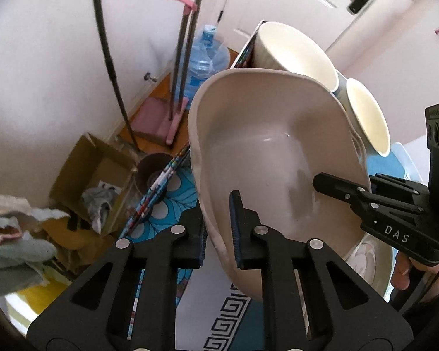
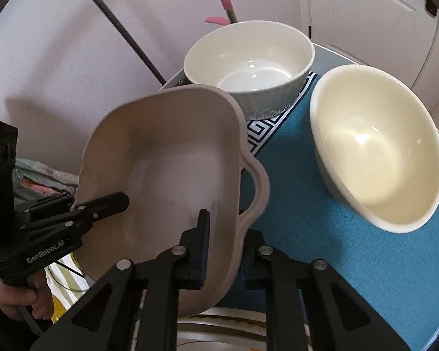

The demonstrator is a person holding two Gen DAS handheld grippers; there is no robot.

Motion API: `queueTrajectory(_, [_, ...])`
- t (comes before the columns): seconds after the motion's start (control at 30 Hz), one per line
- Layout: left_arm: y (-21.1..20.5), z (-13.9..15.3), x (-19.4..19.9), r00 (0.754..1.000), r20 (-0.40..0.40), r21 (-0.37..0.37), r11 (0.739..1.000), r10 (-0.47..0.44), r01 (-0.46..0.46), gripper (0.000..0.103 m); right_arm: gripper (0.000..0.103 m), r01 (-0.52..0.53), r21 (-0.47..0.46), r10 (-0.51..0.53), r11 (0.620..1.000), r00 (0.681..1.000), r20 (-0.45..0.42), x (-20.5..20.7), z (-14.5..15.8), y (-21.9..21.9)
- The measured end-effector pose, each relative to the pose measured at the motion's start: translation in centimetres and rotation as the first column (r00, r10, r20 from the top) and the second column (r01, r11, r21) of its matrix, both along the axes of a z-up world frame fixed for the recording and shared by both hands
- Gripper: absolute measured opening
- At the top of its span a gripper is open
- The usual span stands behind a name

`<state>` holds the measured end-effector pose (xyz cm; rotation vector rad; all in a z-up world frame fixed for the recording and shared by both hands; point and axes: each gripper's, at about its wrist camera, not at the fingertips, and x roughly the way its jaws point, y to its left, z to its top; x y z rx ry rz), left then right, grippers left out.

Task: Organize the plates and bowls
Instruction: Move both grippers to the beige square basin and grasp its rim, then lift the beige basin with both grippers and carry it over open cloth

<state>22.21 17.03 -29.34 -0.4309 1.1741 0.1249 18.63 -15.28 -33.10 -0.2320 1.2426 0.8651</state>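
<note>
My left hand-held gripper and right hand-held gripper clamp opposite rims of the beige handled ceramic dish; uneven lifting could make it slip.

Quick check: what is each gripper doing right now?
Left gripper: shut on the beige dish, at its rim.
Right gripper: shut on the same dish's opposite rim.

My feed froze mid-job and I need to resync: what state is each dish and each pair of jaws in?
Handled baking dish: empty, tilted, gripped at both side walls.
Left gripper: jaws shut on the dish's wall.
Right gripper: jaws shut on the opposite wall.
Ribbed white bowl: empty, upright on the cloth.
Cream bowl: empty, upright on the blue runner.
</note>
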Motion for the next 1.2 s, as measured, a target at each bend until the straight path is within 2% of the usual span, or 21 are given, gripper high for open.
queueTrajectory(0.2, [-1.8, 3.3, 0.7, 0.993, 0.048, 0.065, 0.993, -0.106, 0.103, 0.012, 0.015, 0.077, 0.049, -0.079, 0.996, 0.996, 0.045, -0.8, 3.0, -2.2])
queueTrajectory(0.33, [-4.3, 6.3, 0.9, 0.979, 0.092, 0.105, 0.979, -0.182, 0.172, 0.012, 0.015, 0.145, 0.099, -0.154, 0.984, 0.984, 0.090, -1.6, 6.4, -6.6])
queueTrajectory(0.53, [-11.4, 11.2, 0.1, 0.929, 0.190, 0.157, 0.944, -0.318, 0.291, 0.012, 0.015, 0.259, 0.151, -0.283, 0.954, 0.945, 0.166, -5.0, 10.9, -14.6])
queueTrajectory(0.7, [-18.6, 13.3, -1.8, 0.885, 0.225, 0.161, 0.911, -0.408, 0.379, 0.012, 0.015, 0.347, 0.161, -0.376, 0.924, 0.903, 0.209, -8.7, 13.2, -22.3])
queueTrajectory(0.83, [-24.9, 13.3, -3.3, 0.851, 0.229, 0.134, 0.881, -0.472, 0.453, 0.012, 0.015, 0.431, 0.156, -0.457, 0.889, 0.860, 0.228, -11.1, 14.3, -29.1])
queueTrajectory(0.97, [-31.1, 11.7, -4.4, 0.822, 0.212, 0.094, 0.849, -0.528, 0.521, 0.012, 0.015, 0.507, 0.127, -0.523, 0.853, 0.822, 0.225, -12.6, 13.6, -35.2])
queueTrajectory(1.07, [-35.3, 9.4, -5.0, 0.806, 0.184, 0.054, 0.824, -0.563, 0.564, 0.012, 0.015, 0.549, 0.092, -0.555, 0.831, 0.805, 0.211, -13.5, 11.9, -39.3])
queueTrajectory(1.2, [-39.7, 5.9, -5.6, 0.781, 0.130, 0.038, 0.790, -0.611, 0.612, 0.012, 0.015, 0.603, 0.058, -0.602, 0.796, 0.778, 0.177, -14.2, 8.8, -44.1])
